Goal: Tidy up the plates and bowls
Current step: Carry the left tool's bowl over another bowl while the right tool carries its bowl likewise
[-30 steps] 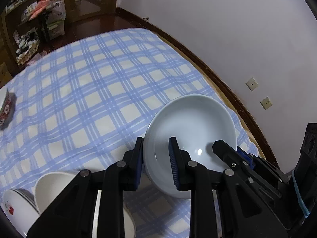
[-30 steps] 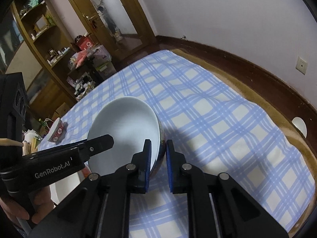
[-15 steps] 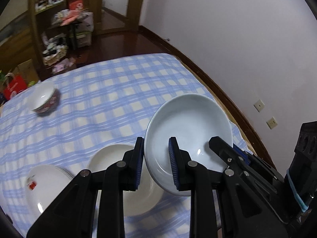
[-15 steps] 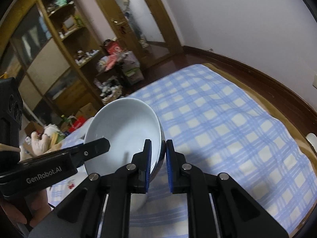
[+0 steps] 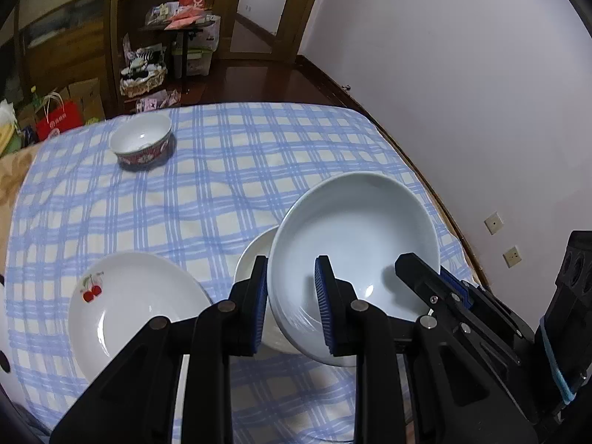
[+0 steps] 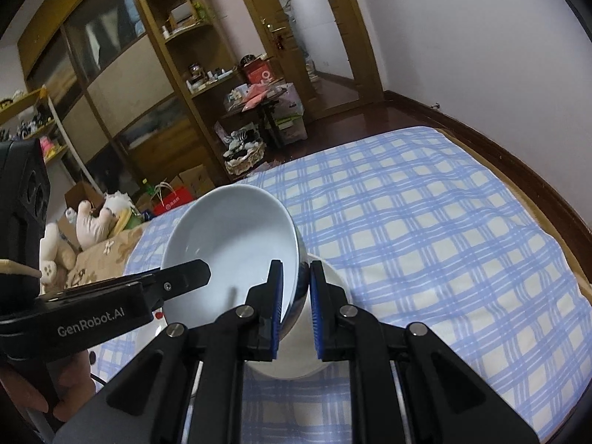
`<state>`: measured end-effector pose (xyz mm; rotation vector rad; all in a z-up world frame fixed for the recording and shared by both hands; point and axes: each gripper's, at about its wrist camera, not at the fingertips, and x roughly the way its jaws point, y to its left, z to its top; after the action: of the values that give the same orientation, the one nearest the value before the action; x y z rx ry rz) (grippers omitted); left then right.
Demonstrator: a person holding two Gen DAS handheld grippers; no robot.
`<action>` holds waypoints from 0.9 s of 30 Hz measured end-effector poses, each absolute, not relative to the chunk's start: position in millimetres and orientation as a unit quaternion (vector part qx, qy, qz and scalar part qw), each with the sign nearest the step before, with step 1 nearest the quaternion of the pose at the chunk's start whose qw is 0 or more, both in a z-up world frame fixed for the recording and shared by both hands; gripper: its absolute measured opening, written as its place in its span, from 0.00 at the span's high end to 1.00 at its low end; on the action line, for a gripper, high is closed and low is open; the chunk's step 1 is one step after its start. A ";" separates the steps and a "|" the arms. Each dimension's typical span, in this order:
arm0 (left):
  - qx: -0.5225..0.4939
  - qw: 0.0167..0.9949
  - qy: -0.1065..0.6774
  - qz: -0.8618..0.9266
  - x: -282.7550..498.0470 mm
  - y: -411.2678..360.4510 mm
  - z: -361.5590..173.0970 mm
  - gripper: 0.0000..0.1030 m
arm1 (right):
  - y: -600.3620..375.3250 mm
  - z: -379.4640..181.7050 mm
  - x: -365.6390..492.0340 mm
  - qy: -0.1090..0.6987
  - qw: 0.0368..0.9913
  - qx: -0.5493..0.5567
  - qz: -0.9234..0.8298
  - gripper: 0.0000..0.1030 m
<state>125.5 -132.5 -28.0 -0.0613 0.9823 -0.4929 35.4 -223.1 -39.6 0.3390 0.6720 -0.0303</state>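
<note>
Both grippers hold one large pale blue-white bowl (image 5: 355, 236) by opposite rims, tilted in the air. My left gripper (image 5: 290, 303) is shut on its near rim. My right gripper (image 6: 296, 303) is shut on the other rim; the bowl also shows in the right wrist view (image 6: 229, 244). Right below the bowl sits a white bowl (image 5: 255, 255) on the checked cloth, also visible in the right wrist view (image 6: 325, 340). A white plate with cherries (image 5: 137, 307) lies to its left. A small bowl with a dark patterned outside (image 5: 142, 144) stands at the far left.
The blue checked cloth (image 5: 222, 192) covers a table that ends near the white wall (image 5: 462, 74) on the right. Wooden shelves and cabinets (image 6: 122, 85), boxes, a red bag (image 5: 59, 122) and soft toys (image 6: 88, 222) stand beyond the far edge.
Both grippers carried the big bowl toward the left and tilted up, so the white bowl, the cherry plate and the patterned bowl came into view. The held bowl now hangs over the white bowl.
</note>
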 end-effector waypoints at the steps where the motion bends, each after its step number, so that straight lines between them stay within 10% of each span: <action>1: -0.033 0.851 0.467 -0.236 125.8 -130.9 -31.7 0.77 | -223.1 -40.7 35.3 0.329 0.930 0.165 -0.015 0.85; 27: -0.062 0.823 0.511 -0.239 146.4 -130.4 -100.6 0.77 | -220.3 -87.6 56.8 0.372 0.916 0.143 -0.035 0.85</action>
<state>146.4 -130.4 -100.6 -0.1327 1.0864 -0.5079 56.8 -220.3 -87.6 0.2942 0.7657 -0.0723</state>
